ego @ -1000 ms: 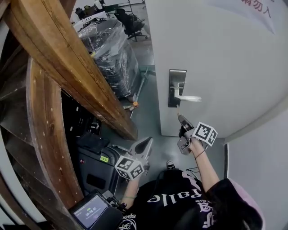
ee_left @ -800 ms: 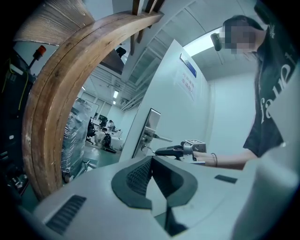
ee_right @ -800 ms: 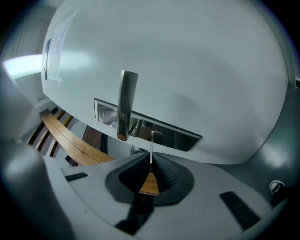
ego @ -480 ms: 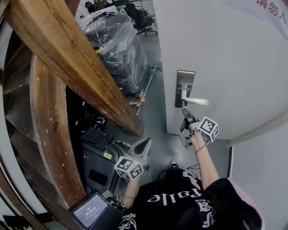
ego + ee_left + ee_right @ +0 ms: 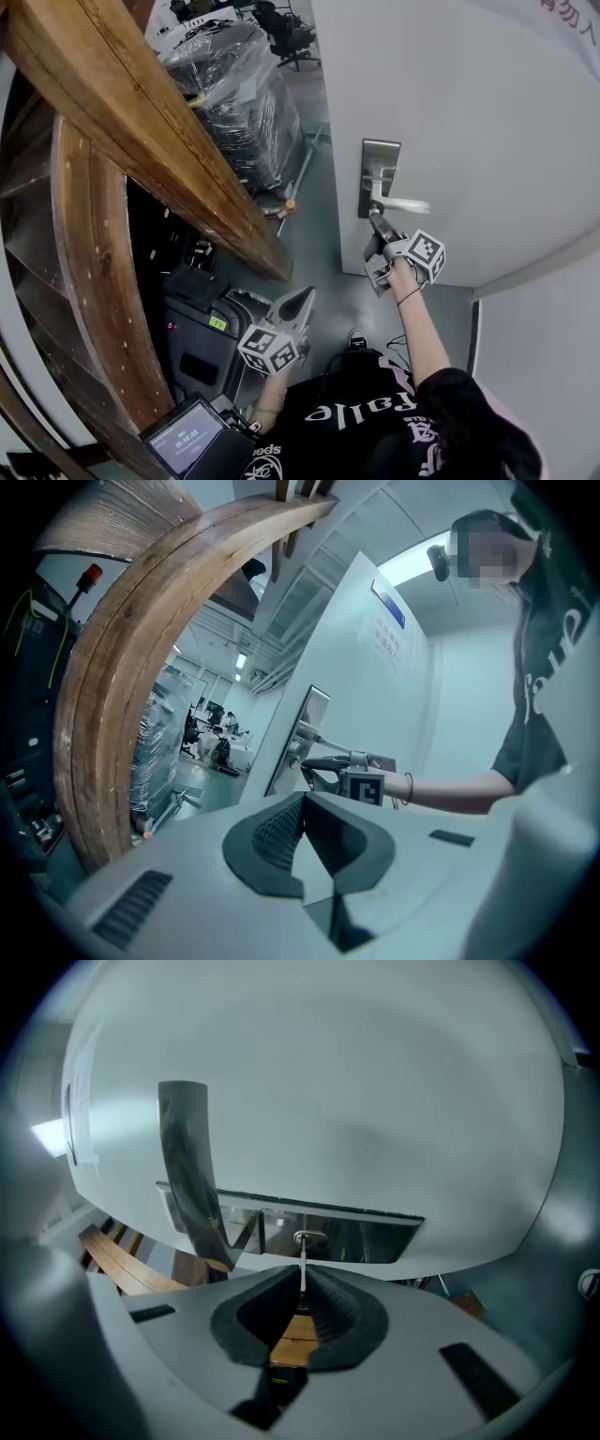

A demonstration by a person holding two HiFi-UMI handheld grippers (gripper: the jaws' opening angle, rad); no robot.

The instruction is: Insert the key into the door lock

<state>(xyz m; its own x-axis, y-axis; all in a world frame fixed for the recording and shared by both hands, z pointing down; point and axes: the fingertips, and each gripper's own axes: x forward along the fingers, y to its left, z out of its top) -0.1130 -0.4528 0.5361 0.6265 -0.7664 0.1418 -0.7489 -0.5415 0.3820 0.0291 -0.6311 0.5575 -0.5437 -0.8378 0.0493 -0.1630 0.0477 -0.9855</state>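
Observation:
A white door (image 5: 487, 122) carries a steel lock plate (image 5: 378, 176) with a lever handle (image 5: 401, 203). My right gripper (image 5: 375, 223) is raised to the plate just under the handle, shut on a thin metal key (image 5: 302, 1262). In the right gripper view the key's tip meets the round keyhole (image 5: 306, 1238) on the plate (image 5: 366, 1237); how deep it sits I cannot tell. The handle (image 5: 192, 1171) rises at the left there. My left gripper (image 5: 307, 294) hangs low and away from the door, shut with nothing held (image 5: 302, 799).
A big curved wooden beam (image 5: 141, 122) runs close on the left. A plastic-wrapped pallet load (image 5: 239, 94) stands behind it. A dark machine (image 5: 202, 328) and a small screen (image 5: 183, 436) are at my lower left. A grey wall (image 5: 544, 347) adjoins the door on the right.
My right gripper has risen with the key from below the handle up to the lock plate, bringing the key's tip to the keyhole. The left gripper has stayed in place.

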